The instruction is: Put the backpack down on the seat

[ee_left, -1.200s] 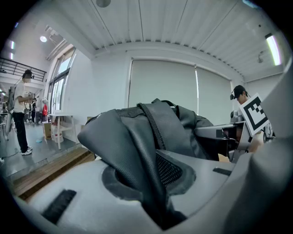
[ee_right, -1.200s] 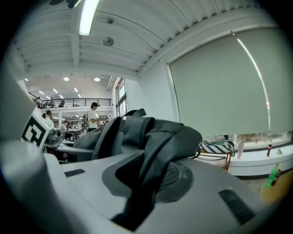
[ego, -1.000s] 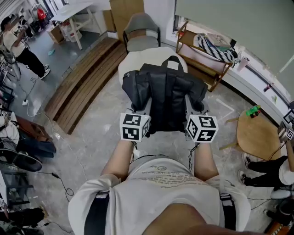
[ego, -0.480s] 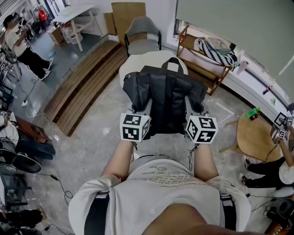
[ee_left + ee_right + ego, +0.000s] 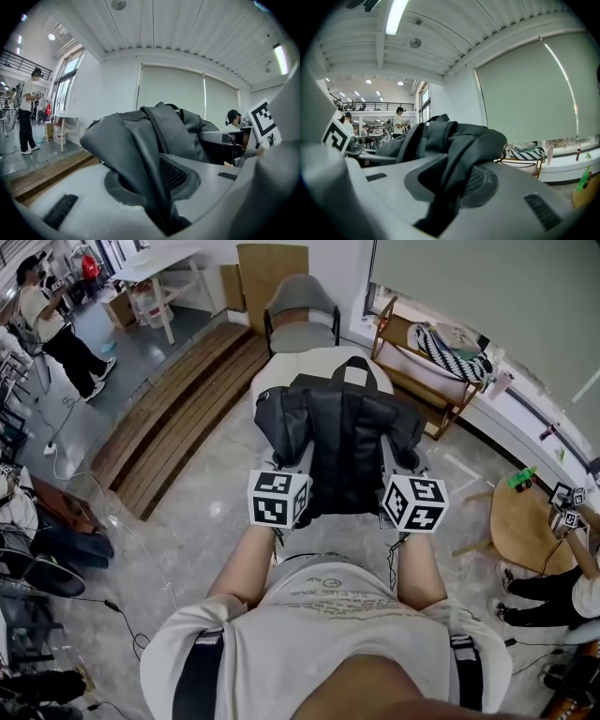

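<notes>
Black backpack (image 5: 342,442) runs lengthwise forward, top handle (image 5: 354,359) over the white seat (image 5: 274,381).

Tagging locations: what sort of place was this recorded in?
Probably a large open workshop or lab, not a home. A standing person works near a white table, cables trail over the stone floor, and a railed mezzanine runs behind.
</notes>
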A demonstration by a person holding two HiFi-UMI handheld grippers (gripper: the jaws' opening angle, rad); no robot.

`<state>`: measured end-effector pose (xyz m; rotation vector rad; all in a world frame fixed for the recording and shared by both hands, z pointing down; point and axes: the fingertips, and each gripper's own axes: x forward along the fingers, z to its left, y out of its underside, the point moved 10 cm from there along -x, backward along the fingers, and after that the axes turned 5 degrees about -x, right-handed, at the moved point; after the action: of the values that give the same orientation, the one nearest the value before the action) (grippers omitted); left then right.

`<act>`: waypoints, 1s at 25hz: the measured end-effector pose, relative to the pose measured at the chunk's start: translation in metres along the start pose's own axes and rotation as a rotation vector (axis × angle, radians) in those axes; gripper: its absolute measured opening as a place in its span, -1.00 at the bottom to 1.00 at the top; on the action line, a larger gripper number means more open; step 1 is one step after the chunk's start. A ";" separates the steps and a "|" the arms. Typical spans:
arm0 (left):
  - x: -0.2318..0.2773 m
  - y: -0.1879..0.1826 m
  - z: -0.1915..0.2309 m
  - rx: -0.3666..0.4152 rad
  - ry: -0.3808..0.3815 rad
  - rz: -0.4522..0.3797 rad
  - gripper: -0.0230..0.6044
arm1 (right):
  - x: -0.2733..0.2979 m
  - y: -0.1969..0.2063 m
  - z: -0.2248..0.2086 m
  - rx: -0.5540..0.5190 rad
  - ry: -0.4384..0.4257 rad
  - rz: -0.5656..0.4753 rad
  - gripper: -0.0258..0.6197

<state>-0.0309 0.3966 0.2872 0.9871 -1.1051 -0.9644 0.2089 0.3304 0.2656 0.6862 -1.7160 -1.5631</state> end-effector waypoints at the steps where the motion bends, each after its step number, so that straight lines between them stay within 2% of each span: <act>1: -0.001 -0.001 0.006 0.001 0.004 -0.001 -0.62 | 0.003 0.000 0.005 0.002 0.002 -0.002 -0.69; 10: -0.028 -0.002 0.049 -0.021 0.023 -0.018 -0.62 | 0.019 -0.009 0.052 -0.016 -0.016 0.007 -0.69; 25: -0.037 -0.006 0.089 -0.019 -0.015 -0.044 -0.62 | 0.053 -0.013 0.079 -0.019 -0.082 -0.016 -0.69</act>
<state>-0.1249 0.4180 0.2859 0.9938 -1.0889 -1.0181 0.1133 0.3361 0.2590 0.6353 -1.7564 -1.6367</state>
